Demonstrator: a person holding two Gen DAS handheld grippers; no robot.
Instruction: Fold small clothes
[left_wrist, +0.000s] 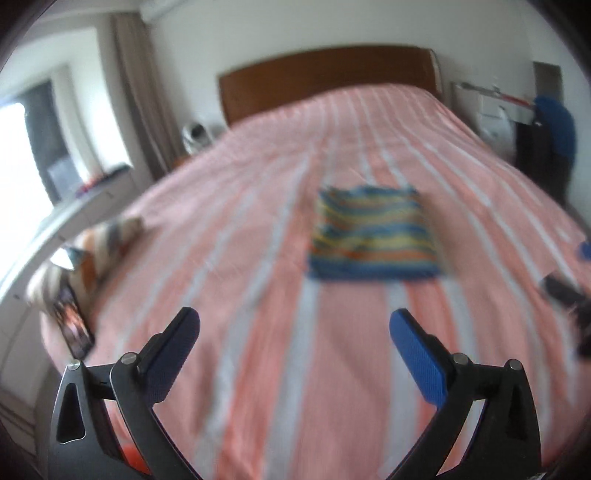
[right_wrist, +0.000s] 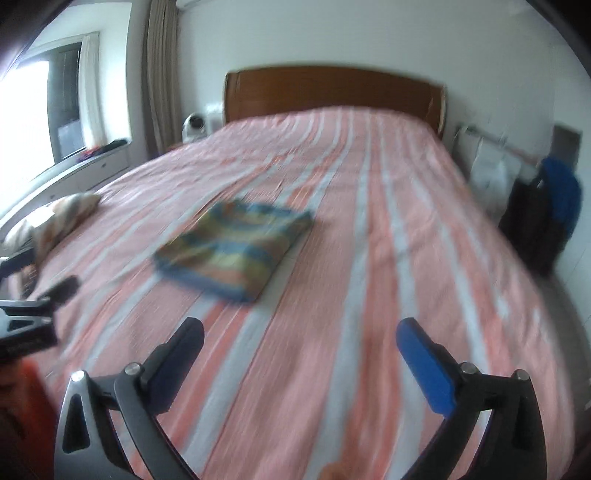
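Item: folded garment (left_wrist: 373, 236), multicoloured stripes in blue, yellow and orange. Lies flat as a compact rectangle on the bed (left_wrist: 258, 258), centre-right in the left wrist view and centre-left in the right wrist view (right_wrist: 236, 251). Edges look roughly square, though blur hides the finer detail.

Left gripper (left_wrist: 295, 343): jaws wide apart, nothing between them, at the lower edge of its frame, well short of the garment.

Right gripper (right_wrist: 301, 350): jaws likewise spread and empty, lower edge of its frame, well apart from the garment.

Bed: pink-and-white striped cover, wooden headboard (right_wrist: 332, 92) at the upper centre.

Other pieces: a second striped cloth bundle (left_wrist: 107, 240) at the left edge of the bed, its contents not clear; a dark flat object (left_wrist: 72, 325) below it, unidentified.

Status, as judged: this garment appears finished and released; the step in hand looks like backing away and turning to the next piece, probably the bundle at left.

Handling notes: keep both jaws clear above the folded piece so no fingertip snags and disturbs the stack. Approach the next cloth low and from its edge, each gripper taking a separate corner, and draw it onto open bed beside the finished fold, not over it.
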